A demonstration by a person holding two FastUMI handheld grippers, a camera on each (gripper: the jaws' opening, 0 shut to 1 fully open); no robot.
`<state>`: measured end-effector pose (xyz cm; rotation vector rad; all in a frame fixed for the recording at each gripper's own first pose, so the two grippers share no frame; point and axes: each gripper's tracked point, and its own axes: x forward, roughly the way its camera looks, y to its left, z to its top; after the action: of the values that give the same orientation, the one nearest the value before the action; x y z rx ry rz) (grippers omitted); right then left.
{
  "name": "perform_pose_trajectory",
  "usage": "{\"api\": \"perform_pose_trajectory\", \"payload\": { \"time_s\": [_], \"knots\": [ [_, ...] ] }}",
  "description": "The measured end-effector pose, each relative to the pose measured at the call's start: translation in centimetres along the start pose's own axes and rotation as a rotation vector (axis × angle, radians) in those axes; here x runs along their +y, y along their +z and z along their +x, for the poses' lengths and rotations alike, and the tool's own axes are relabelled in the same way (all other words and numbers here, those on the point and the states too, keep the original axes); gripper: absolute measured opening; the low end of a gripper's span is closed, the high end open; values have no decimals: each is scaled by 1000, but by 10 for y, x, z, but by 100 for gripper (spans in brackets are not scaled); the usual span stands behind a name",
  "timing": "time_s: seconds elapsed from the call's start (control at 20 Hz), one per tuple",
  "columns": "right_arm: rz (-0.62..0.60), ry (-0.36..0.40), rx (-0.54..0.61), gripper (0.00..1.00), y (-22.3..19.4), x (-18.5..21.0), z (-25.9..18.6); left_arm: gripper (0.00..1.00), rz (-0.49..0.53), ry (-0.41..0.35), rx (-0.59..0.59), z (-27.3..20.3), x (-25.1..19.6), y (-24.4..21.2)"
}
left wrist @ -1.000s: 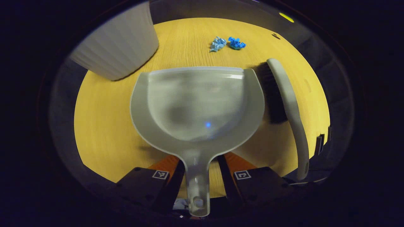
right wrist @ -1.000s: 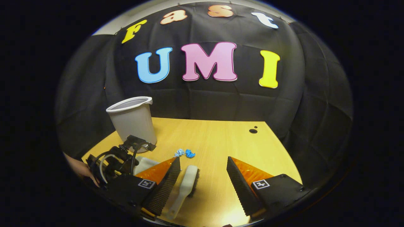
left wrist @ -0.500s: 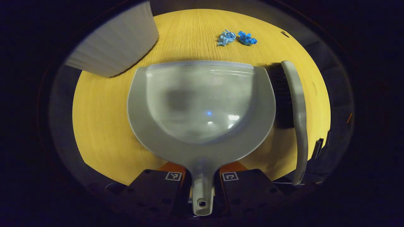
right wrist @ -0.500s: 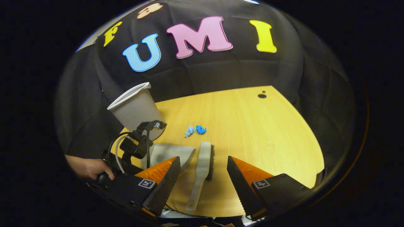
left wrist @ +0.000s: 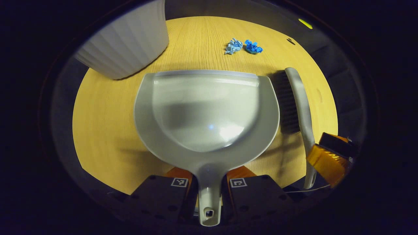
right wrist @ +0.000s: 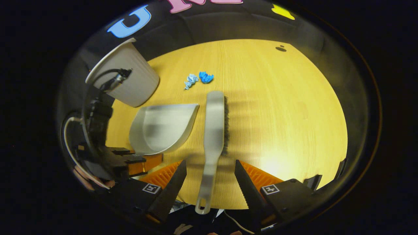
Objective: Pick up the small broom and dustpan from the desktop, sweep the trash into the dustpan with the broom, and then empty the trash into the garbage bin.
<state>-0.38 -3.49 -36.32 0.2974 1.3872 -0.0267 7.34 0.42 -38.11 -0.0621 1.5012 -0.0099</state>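
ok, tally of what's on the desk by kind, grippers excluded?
Dustpan: 1
Broom: 1
Garbage bin: 1
Blue paper scraps: 2, one pale, one darker
Total: 5

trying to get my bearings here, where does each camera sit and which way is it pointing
Left gripper view: rides on the left gripper, looking down and forward over the dustpan, whose handle its fingers clamp.
Right gripper view: rides on the right gripper, looking down over the broom, whose handle lies between its open fingers; the left gripper sits at its left edge.
Shared: the wooden desktop, dustpan, broom, two blue paper scraps and the white garbage bin.
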Motion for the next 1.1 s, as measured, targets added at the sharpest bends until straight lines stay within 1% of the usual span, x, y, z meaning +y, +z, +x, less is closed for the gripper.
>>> {"api": "perform_pose_trajectory", "payload": {
  "time_s": [0.05,0.2,0.25,0.35,0.4,0.5,0.55,0.6,0.65,0.75,0.8,0.85,0.9,1.0,1.1],
  "knots": [
    [0,-15,40,96,-4,0,10,30,3,0,-1,0,0,0],
    [11,-52,145,96,-12,1,31,30,8,-3,-2,1,0,0],
    [-4,-79,160,89,-14,-2,35,30,9,-6,-2,1,1,0],
    [-60,-130,193,84,-17,-13,42,29,-4,-14,-4,0,1,0],
    [-56,-153,199,78,-16,-18,42,30,-13,-17,-7,0,1,-1],
    [-19,-140,197,69,-10,-16,40,30,-28,-23,-12,-2,1,-2],
    [3,-107,212,56,-9,-12,46,30,-28,-22,-10,-2,2,-3],
    [12,-82,251,43,-7,-8,42,30,-24,-17,-7,-3,2,-2],
    [-3,-38,284,29,-13,-4,43,31,-19,-11,-2,-2,1,-2],
    [-51,-20,284,27,-9,-9,44,29,-5,1,0,-1,1,-2],
    [-51,-13,274,22,-3,-13,43,30,1,3,0,-2,1,-2],
    [-36,0,260,27,8,-15,43,30,15,2,2,-1,1,-2],
    [-23,0,249,27,19,-21,42,30,32,5,11,-1,3,-5],
    [-40,-21,212,27,48,-44,34,30,58,10,30,-4,8,-11],
    [-90,-70,159,26,84,-75,28,29,83,7,37,-7,12,-14]
  ]
}}
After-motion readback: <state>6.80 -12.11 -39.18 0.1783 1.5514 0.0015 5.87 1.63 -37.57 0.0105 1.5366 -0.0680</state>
